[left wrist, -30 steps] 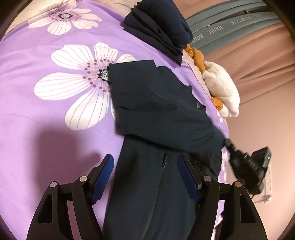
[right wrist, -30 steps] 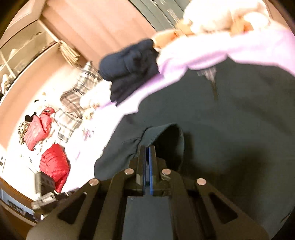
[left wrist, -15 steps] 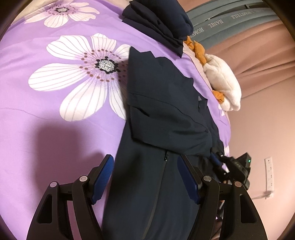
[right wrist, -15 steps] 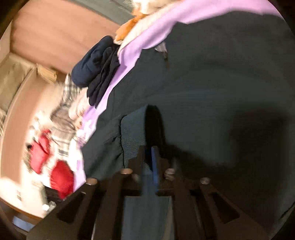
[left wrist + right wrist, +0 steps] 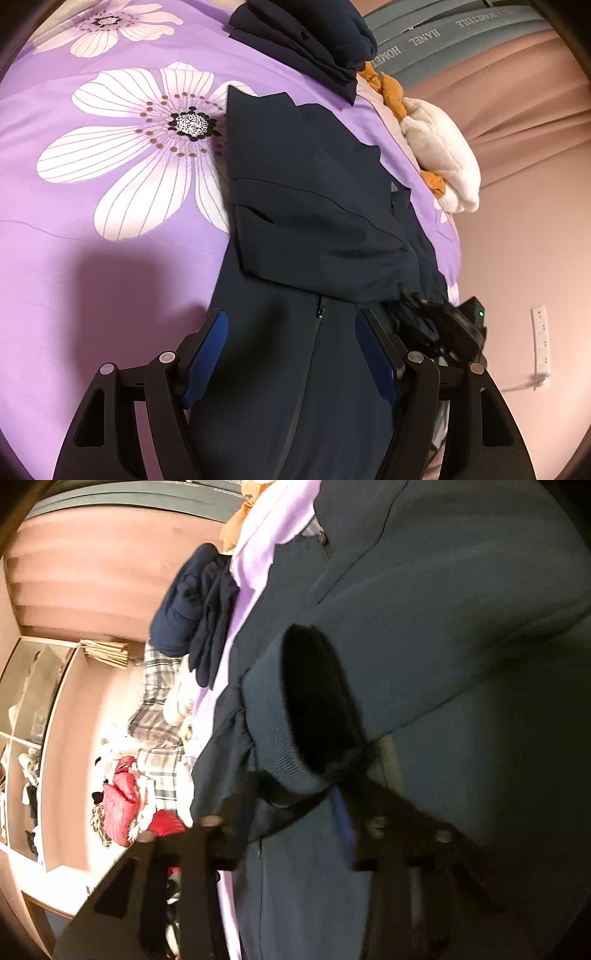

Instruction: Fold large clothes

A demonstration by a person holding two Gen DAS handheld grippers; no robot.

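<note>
Sleeve-folding step: the jacket (image 5: 314, 206) lies on the bed (image 5: 110, 258), sleeve crossed toward three o'clock. Right tool (image 5: 291, 808) is closing, cuff (image 5: 295, 709) between its jaws. Left tool (image 5: 291, 354) hovers wide open, empty. Next: fold the hem toward twelve o'clock.

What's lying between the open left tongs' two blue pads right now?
The dark navy jacket, its front zipper running between the left tongs; pads not touching it. Left wrist view.

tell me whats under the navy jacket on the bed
The navy jacket lies on a purple floral bedsheet, with one sleeve folded across its front. Whatever sits directly beneath the jacket is covered; only sheet shows around its edges.
</note>
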